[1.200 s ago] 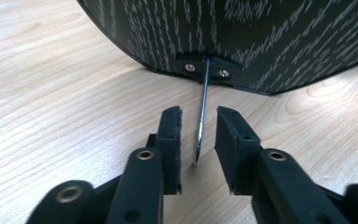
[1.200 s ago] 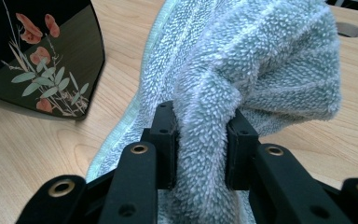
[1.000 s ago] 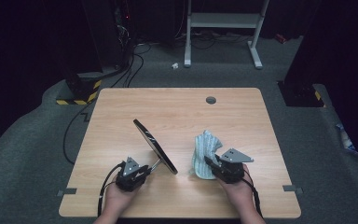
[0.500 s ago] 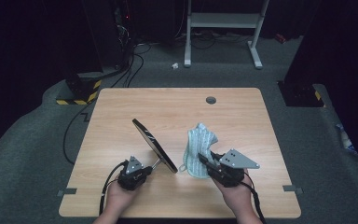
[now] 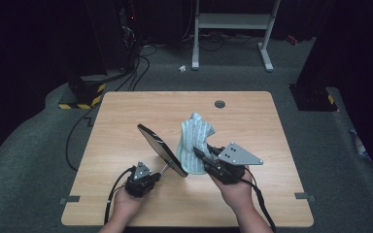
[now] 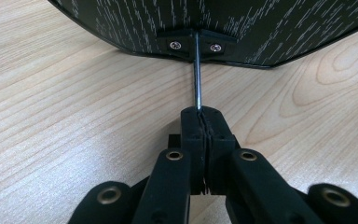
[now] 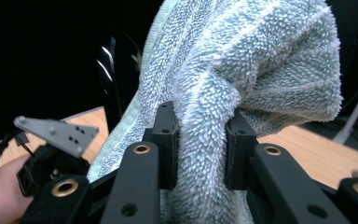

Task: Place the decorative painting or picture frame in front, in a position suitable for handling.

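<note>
Change since earlier: right gripper point(image 5: 200, 156) had lifted the towel point(image 5: 195, 141) clear of the table point(image 5: 126, 111), and the left gripper's jaws had just been closing onto the mirror's metal stem point(image 6: 197, 70).
Left gripper point(image 5: 156, 174): I had it clamped fully on the thin stem, pads pinching the rod where it leaves the mirror's black back point(image 6: 121, 23).
Right gripper: I had it squeezed tight on a thick fold of the pale blue terry towel, which bulged between the pads point(image 7: 237, 140) and draped over and above them.
Mirror point(image 5: 161, 150): propped tilted on edge, long axis running from near the left gripper away up-left.
Key relation: towel hung just right of the mirror, near but apart; its glass face looked toward the towel side, so I judged the right hand should carry the cloth leftward onto it.
</note>
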### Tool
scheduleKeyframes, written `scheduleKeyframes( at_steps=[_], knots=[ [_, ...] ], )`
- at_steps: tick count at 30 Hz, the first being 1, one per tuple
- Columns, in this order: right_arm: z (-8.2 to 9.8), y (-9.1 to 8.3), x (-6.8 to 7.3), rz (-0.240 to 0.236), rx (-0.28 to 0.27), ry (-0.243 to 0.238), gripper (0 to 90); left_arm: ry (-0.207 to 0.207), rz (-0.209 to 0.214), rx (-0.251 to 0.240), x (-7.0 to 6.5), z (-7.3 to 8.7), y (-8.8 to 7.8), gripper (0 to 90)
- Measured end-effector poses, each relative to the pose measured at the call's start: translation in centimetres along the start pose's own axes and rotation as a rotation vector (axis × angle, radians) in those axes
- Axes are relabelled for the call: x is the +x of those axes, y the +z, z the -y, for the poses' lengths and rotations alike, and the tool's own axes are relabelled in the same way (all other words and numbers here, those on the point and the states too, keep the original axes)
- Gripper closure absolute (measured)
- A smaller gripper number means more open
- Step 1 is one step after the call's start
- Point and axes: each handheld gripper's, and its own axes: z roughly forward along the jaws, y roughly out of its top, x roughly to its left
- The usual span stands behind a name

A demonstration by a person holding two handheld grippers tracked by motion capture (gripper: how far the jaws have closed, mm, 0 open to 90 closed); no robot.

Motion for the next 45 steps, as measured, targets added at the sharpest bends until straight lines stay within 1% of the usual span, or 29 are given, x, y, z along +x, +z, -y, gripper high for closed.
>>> scheduleKeyframes(
  at_steps=[1,2,5,7,8,9,10,11,12,13,14,17,19,20,23,25,26,30,31,33,34,38,39,40,41,43,45],
  knots=[
    [-0.6,0.4,0.2,-0.008,-0.002,-0.006,71.0,0.003,-0.007,-0.002,0.0,0.0,0.0,88.3],
    [-0.6,0.4,0.2,-0.008,-0.002,-0.006,71.0,0.003,-0.007,-0.002,0.0,0.0,0.0,88.3],
    [-1.6,1.2,0.9,-0.030,-0.019,-0.018,71.0,0.001,-0.016,-0.003,-0.2,0.0,0.1,88.4],
    [-2.7,1.8,1.7,-0.052,-0.038,-0.032,71.1,0.005,-0.022,-0.003,-0.2,-0.1,0.1,88.4],
    [-2.7,1.8,1.7,-0.052,-0.038,-0.032,71.1,0.008,-0.024,-0.003,-0.3,-0.1,0.1,88.4],
    [-3.2,2.0,2.0,-0.058,-0.043,-0.041,71.1,0.013,-0.028,-0.003,-0.3,-0.1,0.1,88.4],
    [-4.1,2.6,2.7,-0.072,-0.051,-0.054,71.2,0.015,-0.031,-0.002,-0.4,-0.1,0.1,88.4],
    [-4.5,3.0,3.0,-0.077,-0.051,-0.061,71.3,0.012,-0.031,-0.002,-0.4,-0.1,0.1,88.4],
    [-4.5,3.0,3.0,-0.077,-0.051,-0.061,71.3,0.012,-0.031,-0.002,-0.4,-0.1,0.1,88.4],
    [-5.0,3.4,3.3,-0.083,-0.053,-0.068,71.3,0.014,-0.032,-0.002,-0.4,-0.1,0.1,88.4],
    [-5.9,4.5,4.0,-0.093,-0.050,-0.081,71.3,0.012,-0.032,-0.001,-0.4,-0.1,0.1,88.4],
    [-6.7,6.0,4.7,-0.093,-0.041,-0.091,71.1,0.006,-0.027,-0.001,-0.4,-0.1,0.1,88.5],
    [-7.0,6.9,5.2,-0.078,-0.029,-0.121,71.2,0.008,-0.029,-0.001,-0.4,-0.1,0.1,88.5],
    [-7.1,7.2,5.3,-0.077,-0.024,-0.123,71.3,0.006,-0.027,-0.001,-0.4,-0.1,0.1,88.5],
    [-7.1,7.6,5.5,-0.068,-0.012,-0.130,71.7,0.007,-0.027,0.000,-0.4,-0.1,0.1,88.5],
    [-6.8,7.7,5.8,-0.049,-0.009,-0.153,72.4,0.007,-0.027,0.000,-0.4,-0.1,0.1,88.5],
    [-6.6,7.5,5.9,-0.044,-0.012,-0.162,72.5,0.008,-0.027,0.000,-0.4,-0.1,0.1,88.6],
    [-6.1,7.0,6.1,-0.035,-0.024,-0.168,72.7,0.013,-0.030,0.000,-0.4,-0.1,0.1,88.7],
    [-5.8,6.7,6.2,-0.027,-0.029,-0.181,72.7,0.005,-0.026,-0.004,-0.4,-0.1,0.2,88.7],
    [-5.6,6.5,6.3,-0.024,-0.031,-0.186,72.7,0.007,-0.029,-0.004,-0.4,-0.1,0.2,88.7],
    [-5.2,6.1,6.4,-0.015,-0.039,-0.196,72.8,0.003,-0.028,-0.005,-0.4,-0.2,0.2,88.7],
    [-4.7,5.7,6.4,-0.008,-0.052,-0.197,72.9,0.001,-0.033,-0.005,-0.4,-0.2,0.3,88.7],
    [-4.2,5.4,6.3,-0.001,-0.054,-0.196,73.0,-0.001,-0.032,-0.004,-0.4,-0.2,0.3,88.7],
    [-4.2,5.4,6.3,-0.001,-0.054,-0.196,73.0,-0.004,-0.030,-0.004,-0.4,-0.2,0.3,88.7],
    [-3.5,5.1,6.3,-0.003,-0.049,-0.193,73.1,-0.009,-0.033,-0.006,-0.4,-0.3,0.3,88.7],
    [-3.3,5.0,6.4,-0.002,-0.050,-0.195,73.2,-0.008,-0.037,-0.006,-0.4,-0.3,0.3,88.7],
    [-2.3,4.5,6.5,0.001,-0.036,-0.194,73.2,-0.013,-0.037,-0.008,-0.4,-0.3,0.4,88.7]
  ],
)
